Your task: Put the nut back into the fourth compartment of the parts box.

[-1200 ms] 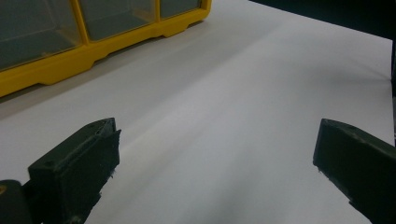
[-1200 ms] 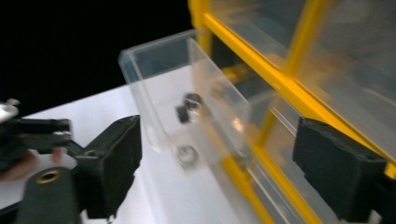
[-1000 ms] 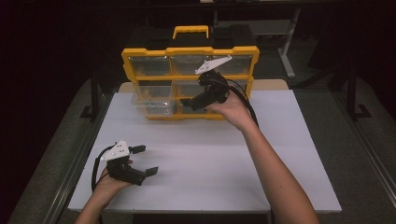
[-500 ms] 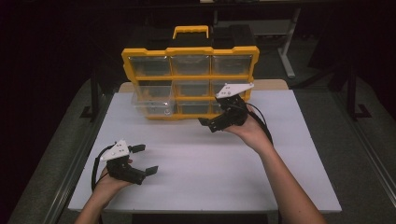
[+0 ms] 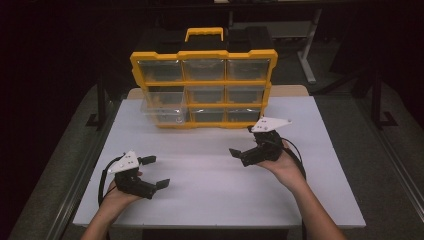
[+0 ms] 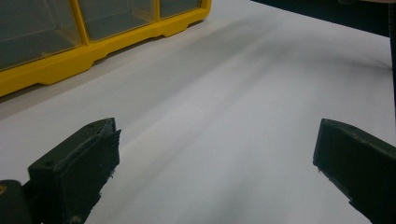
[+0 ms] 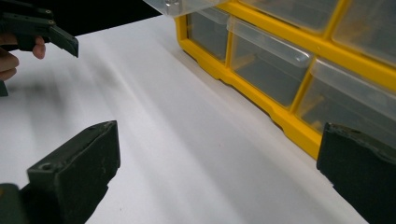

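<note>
Protruding from the yellow organizer (image 5: pixel 202 87) at the table's (image 5: pixel 320 200) far edge, the clear drawer (image 5: pixel 162 109) could be knocked out; the right gripper (image 5: pixel 241 145) and the left gripper (image 5: pixel 156 172) are held agape, empty.

Bench (image 5: pixel 210 200): white top, centre of scene, running from near edge to far.
Floor (image 5: pixel 60 165): dark grey, left and right of the bench.
Metal frame leg (image 5: pixel 306 60): pale, far right, behind the bench.
Background: dark, details not discernible.
</note>
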Tool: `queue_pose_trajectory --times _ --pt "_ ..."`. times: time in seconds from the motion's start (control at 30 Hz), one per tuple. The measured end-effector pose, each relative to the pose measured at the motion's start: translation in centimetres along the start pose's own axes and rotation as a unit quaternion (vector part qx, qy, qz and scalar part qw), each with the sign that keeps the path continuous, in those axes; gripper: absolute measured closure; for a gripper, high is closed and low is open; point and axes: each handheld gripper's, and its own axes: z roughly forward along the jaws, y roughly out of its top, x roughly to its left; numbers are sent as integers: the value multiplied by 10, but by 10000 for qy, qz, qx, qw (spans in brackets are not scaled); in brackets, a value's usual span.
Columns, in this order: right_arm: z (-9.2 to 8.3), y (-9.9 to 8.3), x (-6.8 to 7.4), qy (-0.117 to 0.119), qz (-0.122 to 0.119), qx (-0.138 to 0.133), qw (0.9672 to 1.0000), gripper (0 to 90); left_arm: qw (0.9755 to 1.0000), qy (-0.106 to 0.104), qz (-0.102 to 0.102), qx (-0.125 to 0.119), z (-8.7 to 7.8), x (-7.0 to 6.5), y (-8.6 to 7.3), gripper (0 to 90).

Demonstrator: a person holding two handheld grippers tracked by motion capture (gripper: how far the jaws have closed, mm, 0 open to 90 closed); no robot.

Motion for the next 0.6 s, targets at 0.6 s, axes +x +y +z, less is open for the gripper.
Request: queue_pose_trajectory --times 0.6 --pt "-40 -60 3 -231 318 -28 9992 0 10000 -19 -36 -2 1 -2 -2 2"
